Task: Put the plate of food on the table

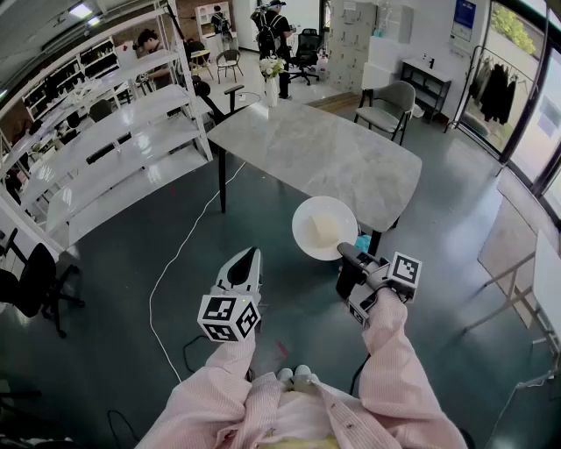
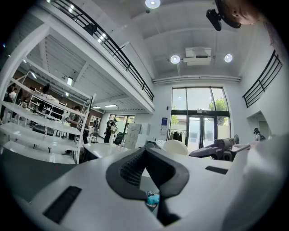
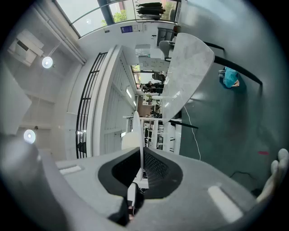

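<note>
Head view looks steeply down, table [image 1: 316, 153] upper centre; both gripper views look closely along their jaws, sharing that table

No words or numbers legible — blue wall sign [image 1: 465, 15] too small to read

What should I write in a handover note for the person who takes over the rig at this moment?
Left tool: jaws together, empty, held low beside the right one.
Right tool: shut on the rim of the plate.
Plate: in the air by the near edge of the table, roughly level, with the pale food on it.
Done: the plate is gripped and is at the table.
Left: set it flat on the tabletop, then open the right tool and draw back.
</note>
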`<state>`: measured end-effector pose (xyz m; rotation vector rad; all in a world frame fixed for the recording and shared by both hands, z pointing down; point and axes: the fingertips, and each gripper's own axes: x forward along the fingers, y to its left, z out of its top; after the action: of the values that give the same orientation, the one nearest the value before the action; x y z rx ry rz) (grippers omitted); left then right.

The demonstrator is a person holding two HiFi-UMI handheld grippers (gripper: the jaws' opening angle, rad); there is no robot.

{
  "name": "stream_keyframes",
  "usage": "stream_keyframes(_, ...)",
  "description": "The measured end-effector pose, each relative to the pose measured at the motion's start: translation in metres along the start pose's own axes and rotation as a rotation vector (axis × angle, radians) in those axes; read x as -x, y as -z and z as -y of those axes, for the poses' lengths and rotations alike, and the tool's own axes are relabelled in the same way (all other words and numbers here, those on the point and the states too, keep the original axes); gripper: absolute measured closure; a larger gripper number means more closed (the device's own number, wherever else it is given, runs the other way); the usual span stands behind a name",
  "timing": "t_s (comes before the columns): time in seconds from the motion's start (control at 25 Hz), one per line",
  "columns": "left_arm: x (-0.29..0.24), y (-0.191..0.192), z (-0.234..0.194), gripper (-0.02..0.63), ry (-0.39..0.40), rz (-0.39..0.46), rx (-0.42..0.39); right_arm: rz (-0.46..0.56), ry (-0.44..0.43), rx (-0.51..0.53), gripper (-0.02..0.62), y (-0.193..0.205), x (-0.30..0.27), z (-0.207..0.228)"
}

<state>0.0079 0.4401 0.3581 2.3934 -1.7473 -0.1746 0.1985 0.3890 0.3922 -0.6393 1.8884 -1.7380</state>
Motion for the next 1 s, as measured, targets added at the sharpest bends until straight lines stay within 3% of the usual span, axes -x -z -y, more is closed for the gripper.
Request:
stream_keyframes(0.64,0.000,0.008,0.011,0.615,-0.035,-0.010,-0.003,-0.038,0.022,0.019,0.578,-0.005,0.005,0.010)
stream_keyframes(1.0,-0.006,0.021,0.008,0.615,-0.084,-0.004,0.006,-0.074,0.003,-0.021,0.578,-0.014,-0.002,0.027)
